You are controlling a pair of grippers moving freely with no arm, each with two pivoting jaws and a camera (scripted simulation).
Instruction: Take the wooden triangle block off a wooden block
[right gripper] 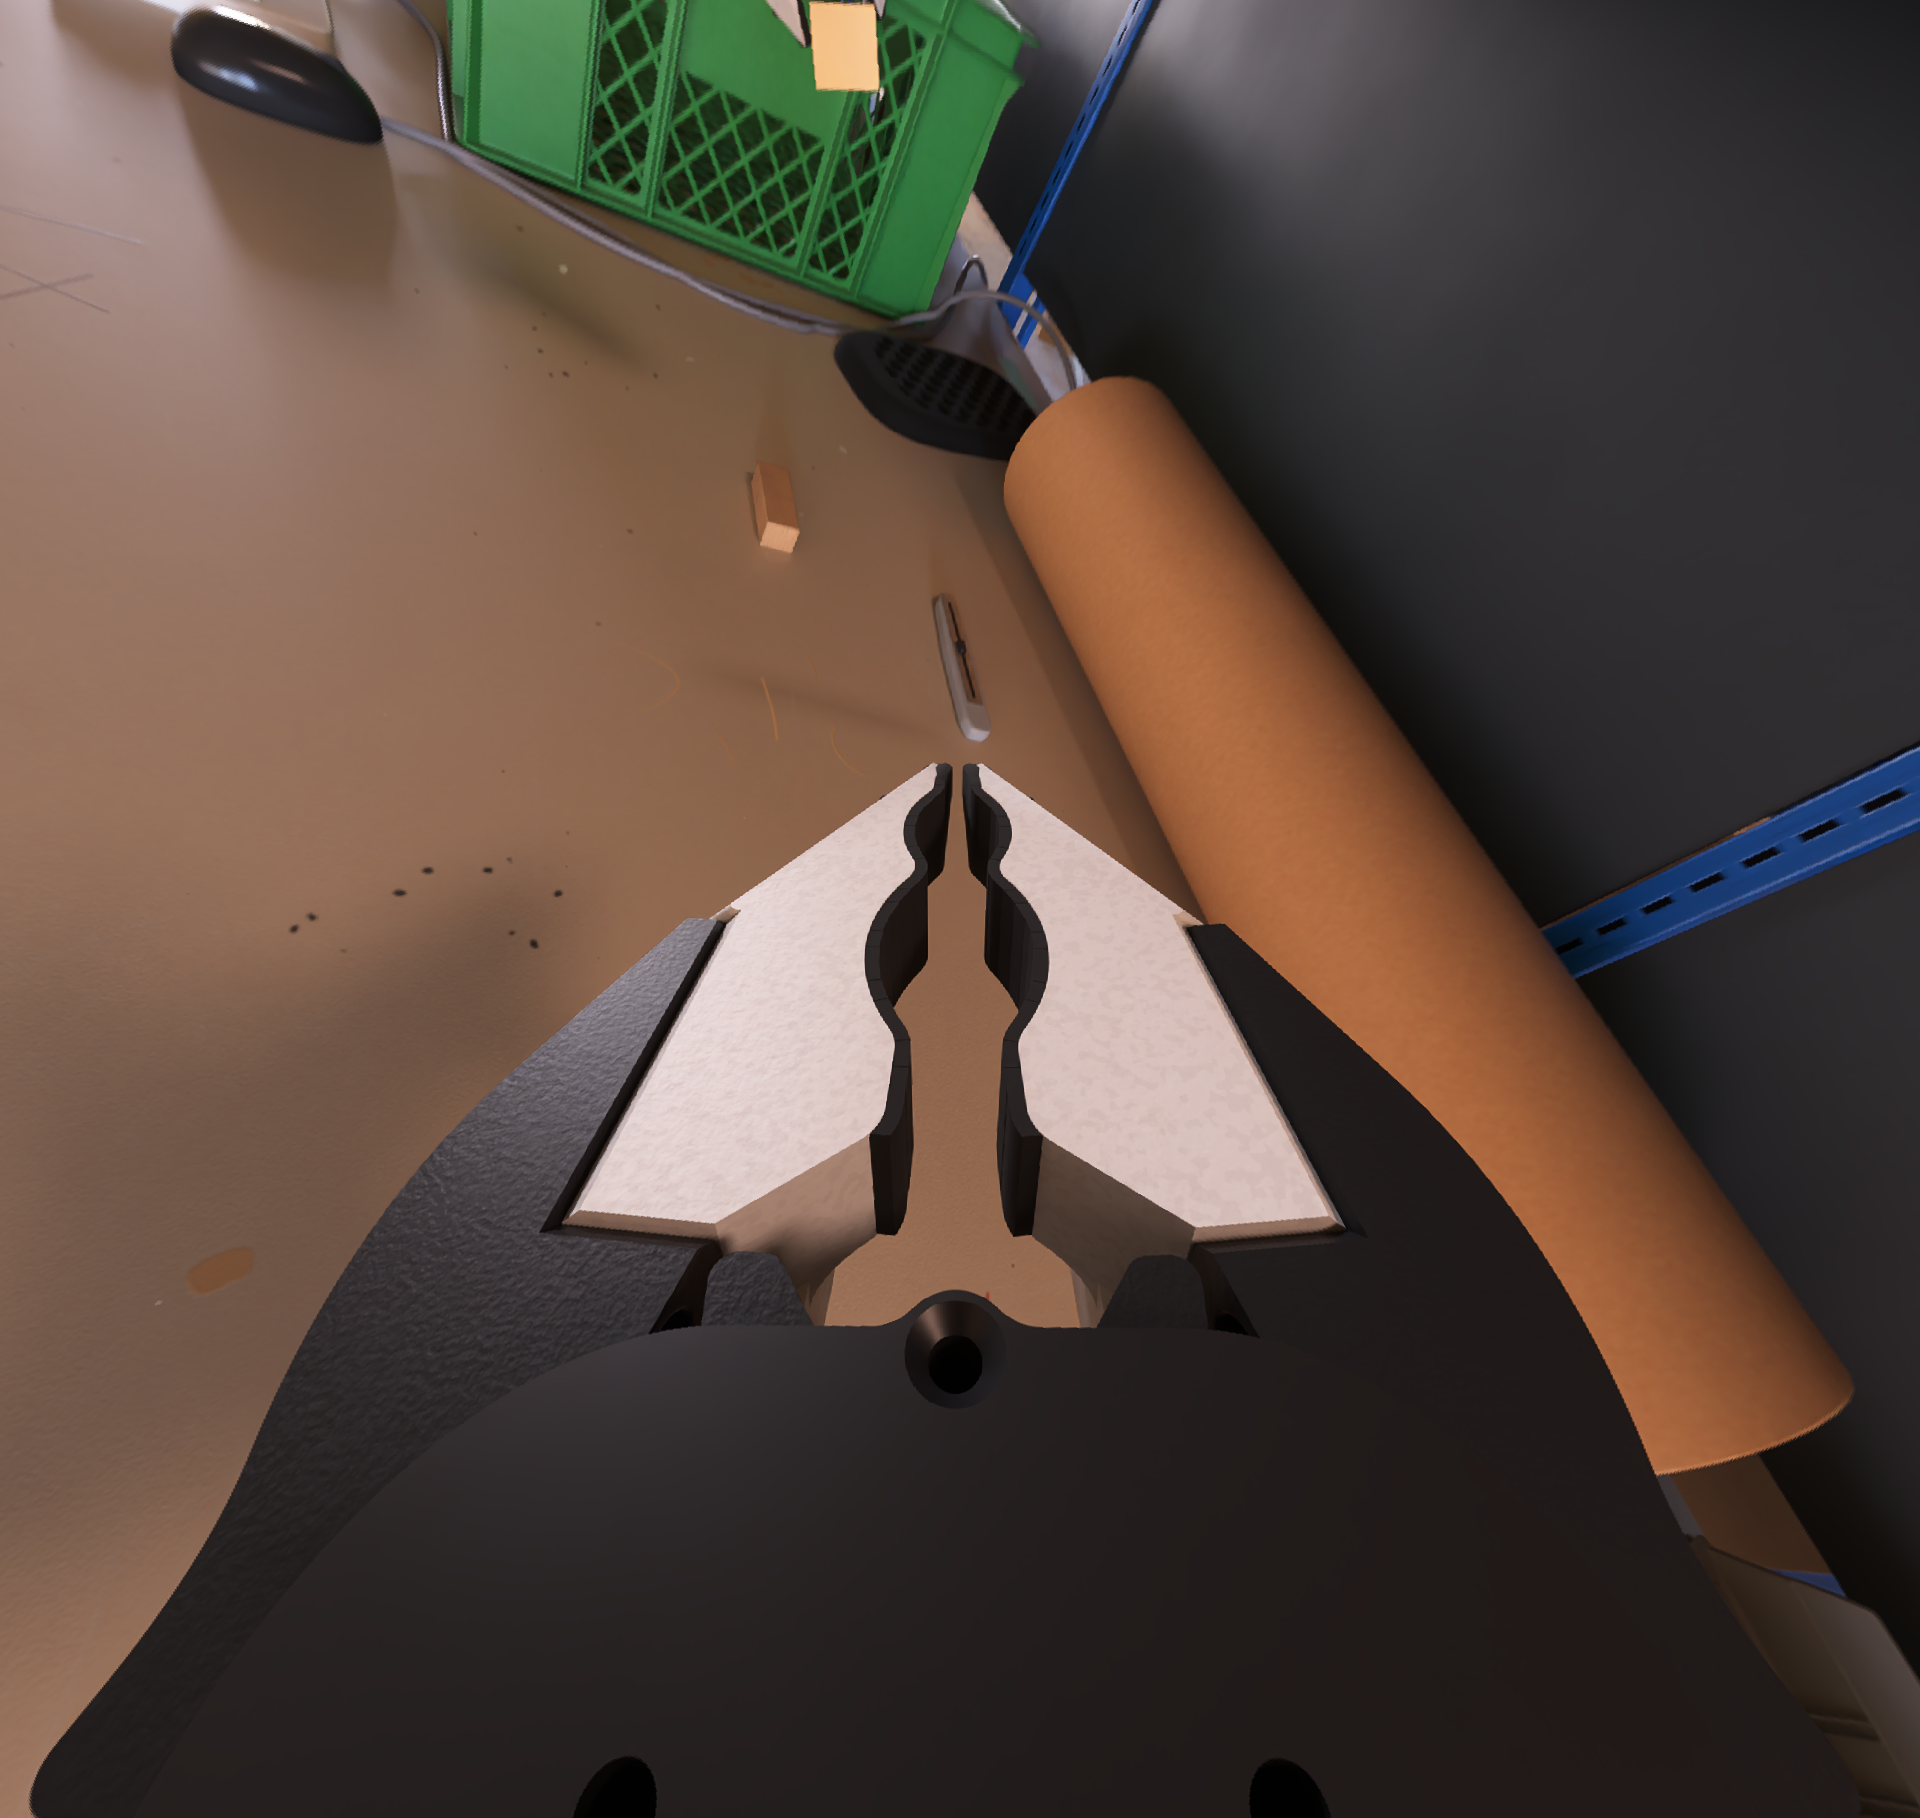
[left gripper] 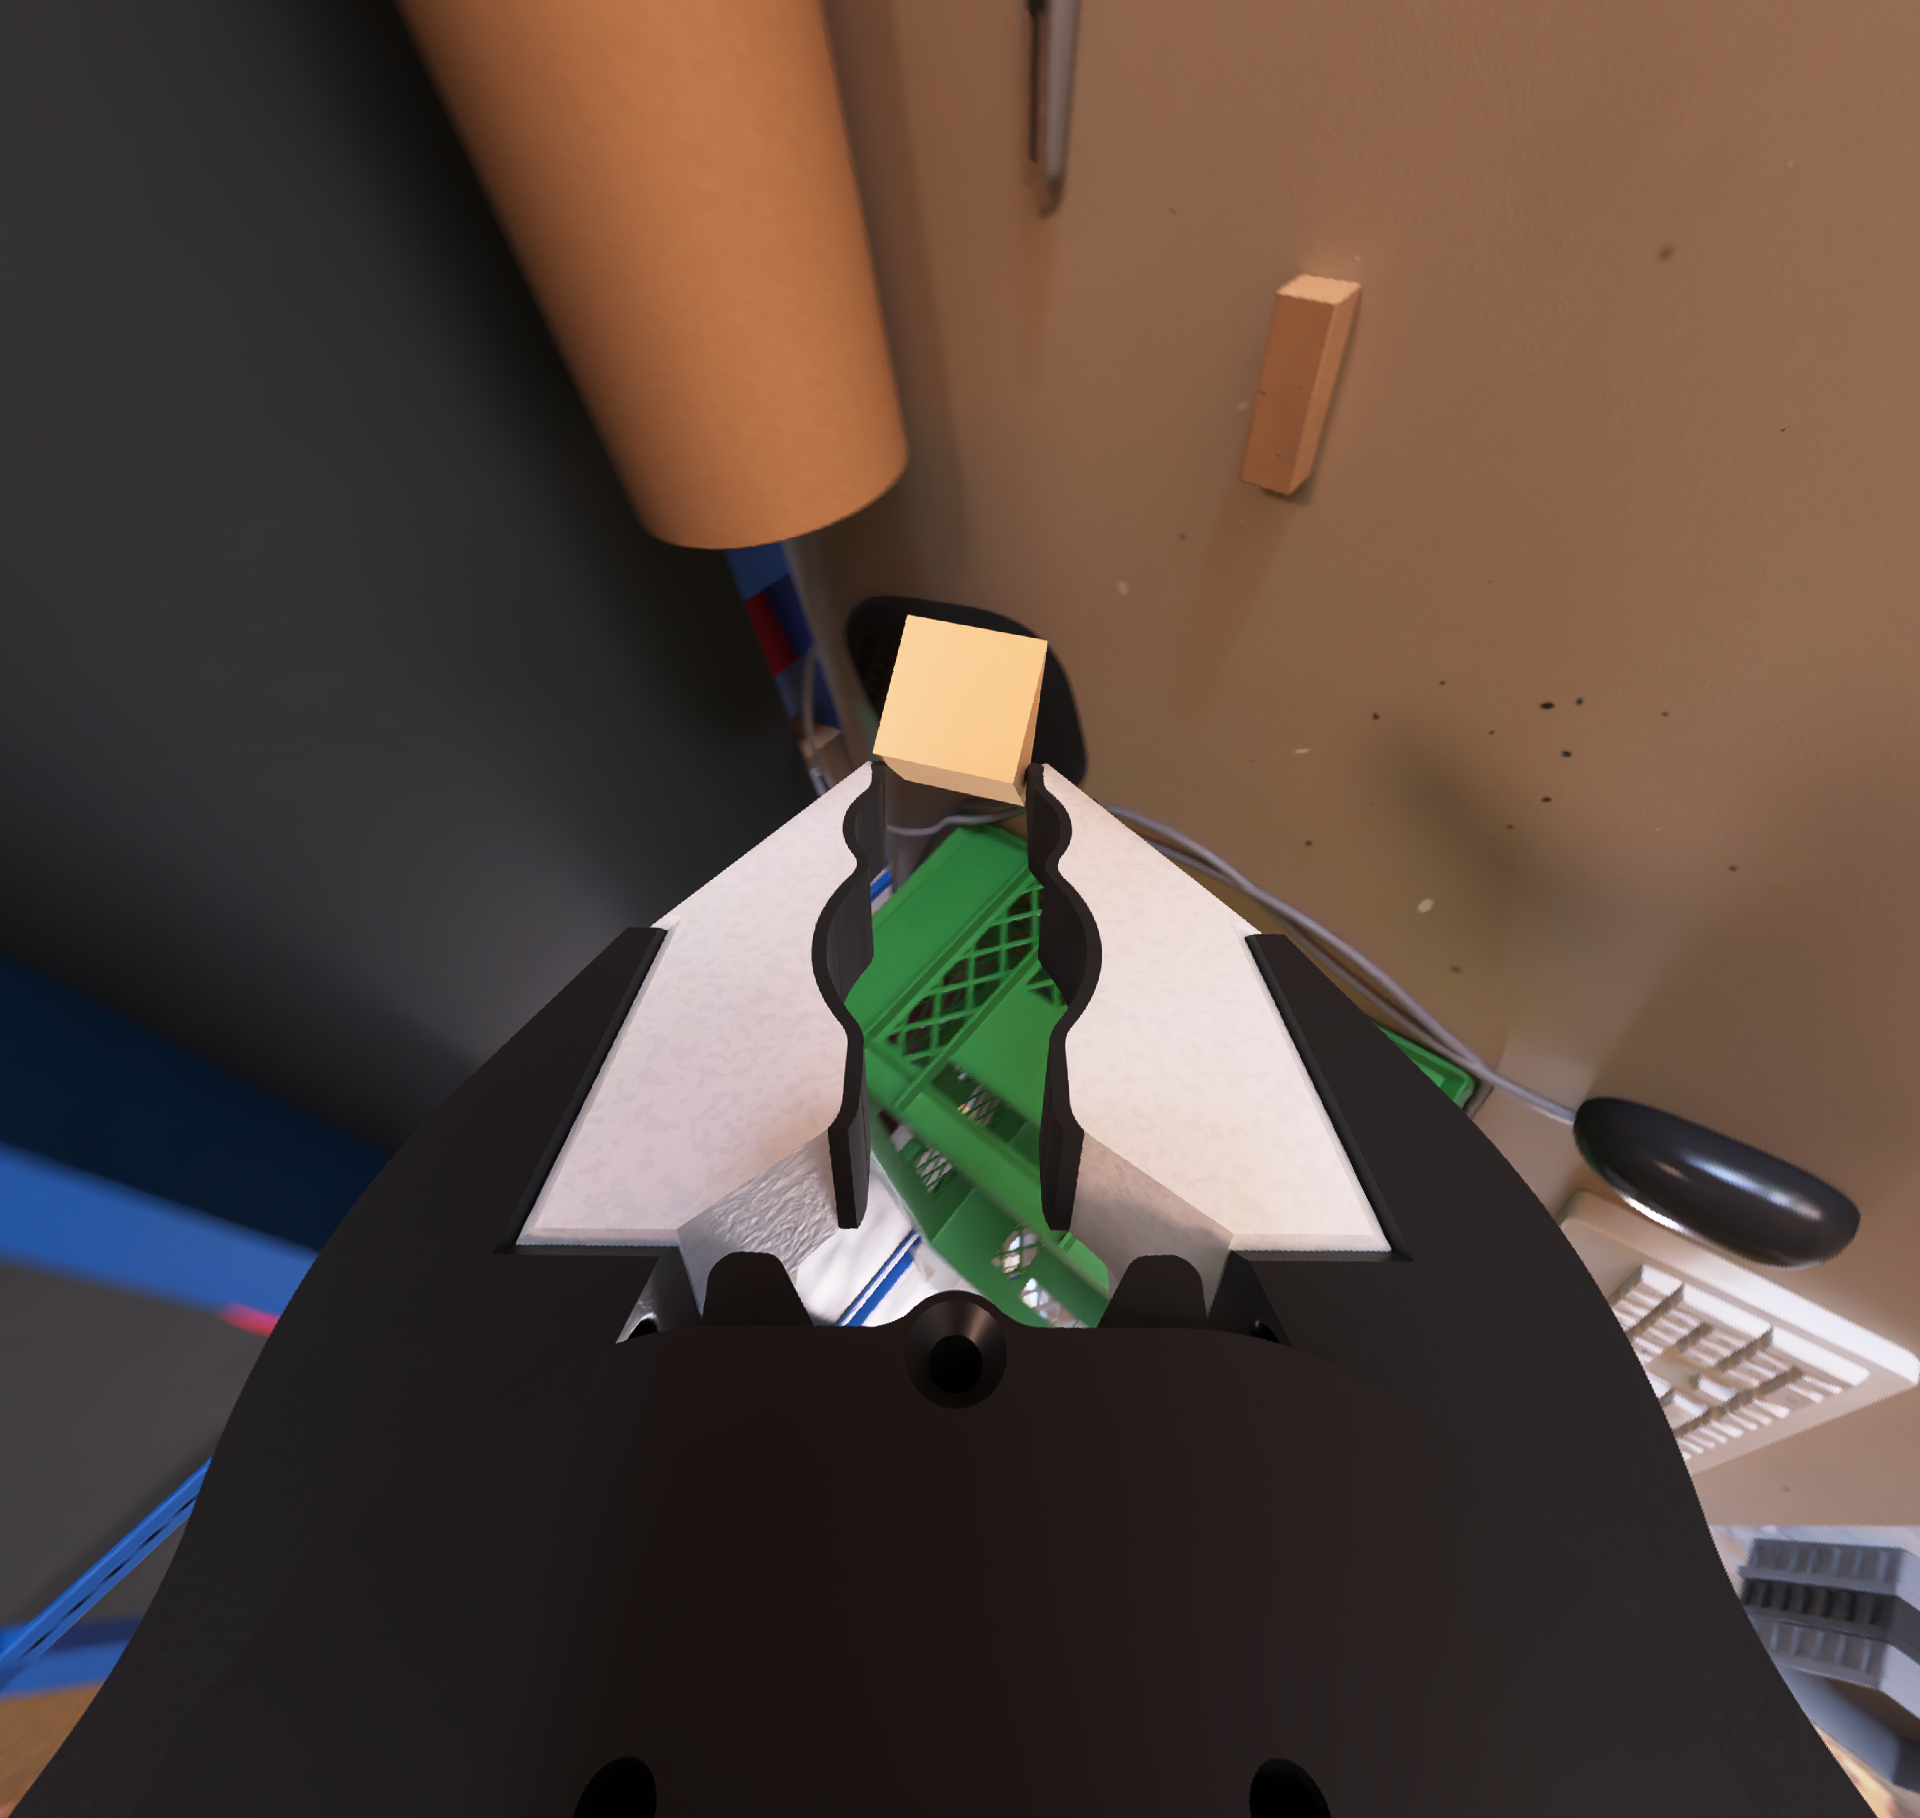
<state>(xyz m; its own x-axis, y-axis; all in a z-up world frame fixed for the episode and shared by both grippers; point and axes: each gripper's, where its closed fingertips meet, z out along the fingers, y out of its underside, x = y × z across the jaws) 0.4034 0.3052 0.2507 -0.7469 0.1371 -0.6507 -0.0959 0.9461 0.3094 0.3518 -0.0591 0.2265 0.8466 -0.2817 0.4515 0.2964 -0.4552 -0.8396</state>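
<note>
L gripper [left gripper: 954, 781] clamped on wooden triangle block [left gripper: 961, 703] at fingertips, held up in air, well clear of wooden block [left gripper: 1299, 386] lying on desk. Lift step looks done; next: set down w/o slipping. R gripper [right gripper: 956, 771] nearly closed, empty.

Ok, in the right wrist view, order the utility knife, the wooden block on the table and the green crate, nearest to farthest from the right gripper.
From the right gripper:
1. Utility knife, just ahead of the fingers, beside the cardboard tube.
2. Wooden block, farther, slightly left.
3. Green crate, farthest, at the top.
</note>
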